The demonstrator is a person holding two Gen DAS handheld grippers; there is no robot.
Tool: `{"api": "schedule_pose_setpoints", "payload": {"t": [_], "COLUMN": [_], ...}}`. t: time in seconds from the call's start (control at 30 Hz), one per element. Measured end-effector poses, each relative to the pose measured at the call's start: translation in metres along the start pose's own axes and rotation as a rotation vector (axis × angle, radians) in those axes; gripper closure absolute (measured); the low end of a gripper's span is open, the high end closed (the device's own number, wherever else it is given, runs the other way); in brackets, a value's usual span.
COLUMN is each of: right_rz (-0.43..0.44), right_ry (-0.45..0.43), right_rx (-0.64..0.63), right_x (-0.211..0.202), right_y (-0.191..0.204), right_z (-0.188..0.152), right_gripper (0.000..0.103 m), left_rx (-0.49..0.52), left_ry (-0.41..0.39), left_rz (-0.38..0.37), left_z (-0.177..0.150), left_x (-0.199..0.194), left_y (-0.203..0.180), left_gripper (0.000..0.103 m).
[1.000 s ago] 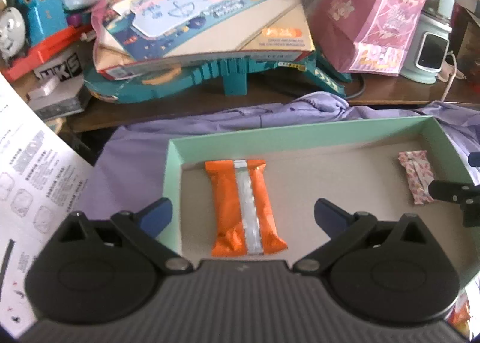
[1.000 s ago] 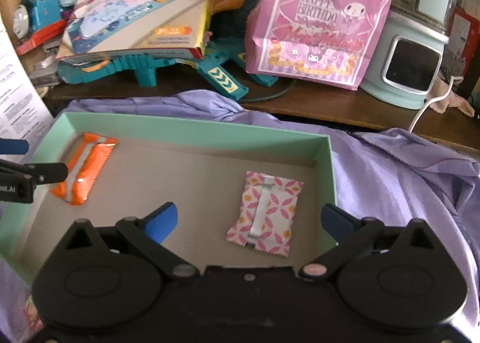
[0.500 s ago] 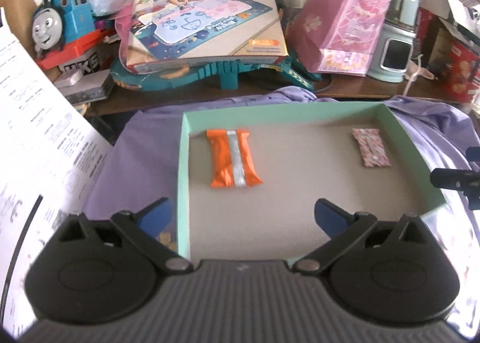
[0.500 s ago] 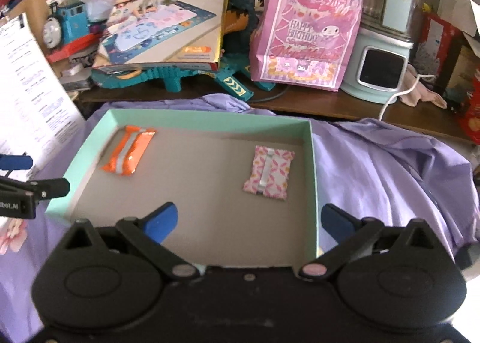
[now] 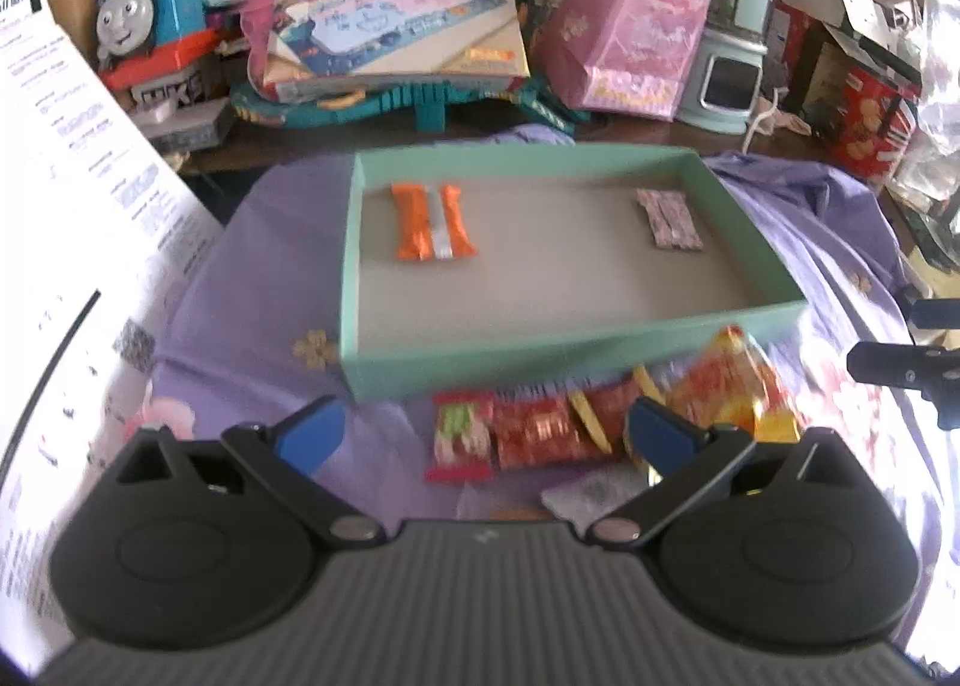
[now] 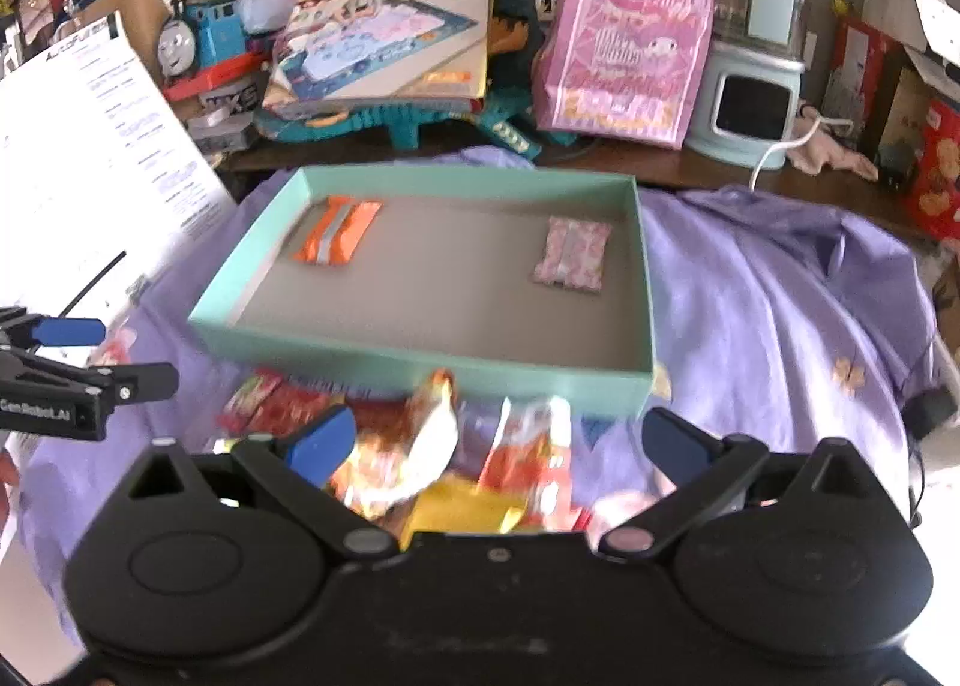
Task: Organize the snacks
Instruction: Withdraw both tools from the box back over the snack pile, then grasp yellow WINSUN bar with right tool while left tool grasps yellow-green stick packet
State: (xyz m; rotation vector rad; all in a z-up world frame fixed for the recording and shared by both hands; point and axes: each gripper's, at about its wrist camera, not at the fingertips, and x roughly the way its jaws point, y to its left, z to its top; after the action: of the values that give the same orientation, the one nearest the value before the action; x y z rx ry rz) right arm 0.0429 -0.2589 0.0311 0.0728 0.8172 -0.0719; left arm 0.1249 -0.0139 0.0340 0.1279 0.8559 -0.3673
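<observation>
So, snacks: your loose pile (image 6: 420,446) lies on the purple cloth (image 6: 780,290) against the box's near wall.
Box (image 5: 540,362): orange packet (image 5: 429,221) far-left corner, pink packet (image 5: 671,219) far-right, probably sorted apart.
Left gripper (image 5: 480,434): jaws wide, empty.
Right gripper (image 6: 498,440): wide over pile, ready to pick.

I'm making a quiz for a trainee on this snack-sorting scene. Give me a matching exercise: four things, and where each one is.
Things:
1. orange packet
2. pink patterned packet
3. red and yellow snacks
4. pink gift bag

Places:
A. on the purple cloth, in front of the box
B. in the box, right side
C. on the shelf behind the box
D. in the box, left side

Pairs: 1-D, 2-B, 3-A, 4-C
</observation>
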Motion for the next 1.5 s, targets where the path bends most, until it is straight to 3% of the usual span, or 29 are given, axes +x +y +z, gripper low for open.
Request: {"api": "schedule_pose_setpoints", "payload": {"t": [0.57,0.93,1.23,1.5], "right_rz": [0.019,0.064,0.038,0.028], "right_ry": [0.089,0.138,0.103,0.101], "right_rx": [0.101,0.167,0.201,0.204], "right_x": [-0.006,0.009,0.016,0.03], "right_y": [0.0,0.02,0.018,0.014], "right_z": [-0.087,-0.121,-0.107,-0.094], "right_gripper": [0.0,0.0,0.001,0.021], "left_rx": [0.01,-0.026,-0.039,-0.017], "left_ry": [0.08,0.145,0.154,0.099], "left_rz": [-0.026,-0.013,-0.007,-0.046], "left_z": [-0.084,-0.108,-0.102,-0.086], "left_x": [-0.001,0.021,0.03,0.019], "left_y": [-0.01,0.003,0.005,-0.004], "left_gripper": [0.0,0.0,0.0,0.0]}}
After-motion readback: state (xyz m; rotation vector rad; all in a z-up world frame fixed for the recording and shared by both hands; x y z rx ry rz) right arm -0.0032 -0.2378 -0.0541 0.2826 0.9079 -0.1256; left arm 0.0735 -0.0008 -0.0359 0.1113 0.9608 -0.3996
